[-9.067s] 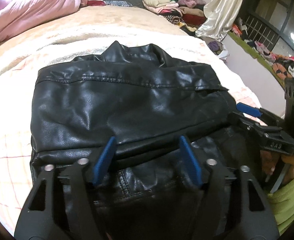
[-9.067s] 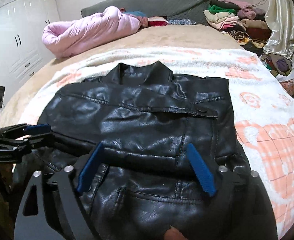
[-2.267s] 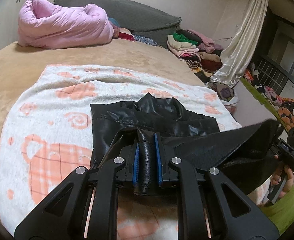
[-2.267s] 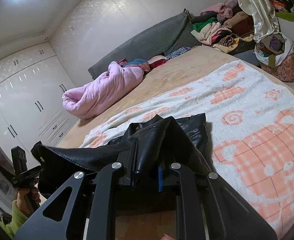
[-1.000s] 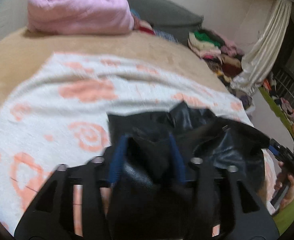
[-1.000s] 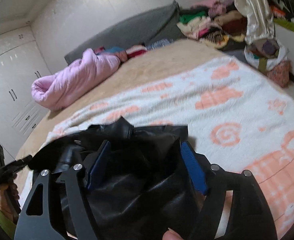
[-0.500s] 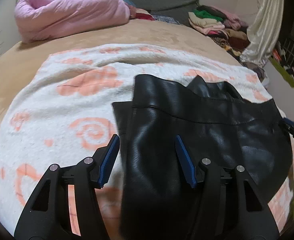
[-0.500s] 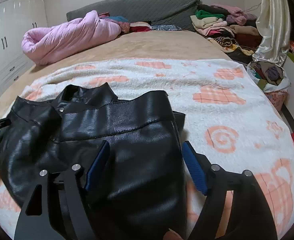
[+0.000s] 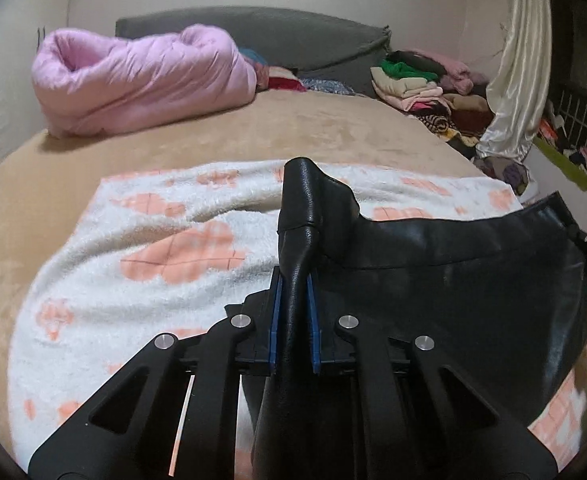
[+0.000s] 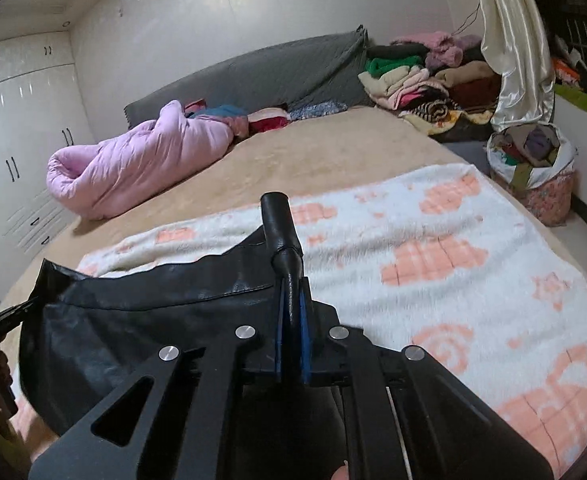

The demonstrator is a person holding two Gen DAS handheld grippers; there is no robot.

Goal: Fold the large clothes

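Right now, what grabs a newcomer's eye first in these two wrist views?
The black leather jacket, stretched in the foreground between the left gripper and the right gripper, both shut on a bunched edge of it. Under it lies the white blanket with orange patterns; a pink duvet is bundled near the grey headboard.
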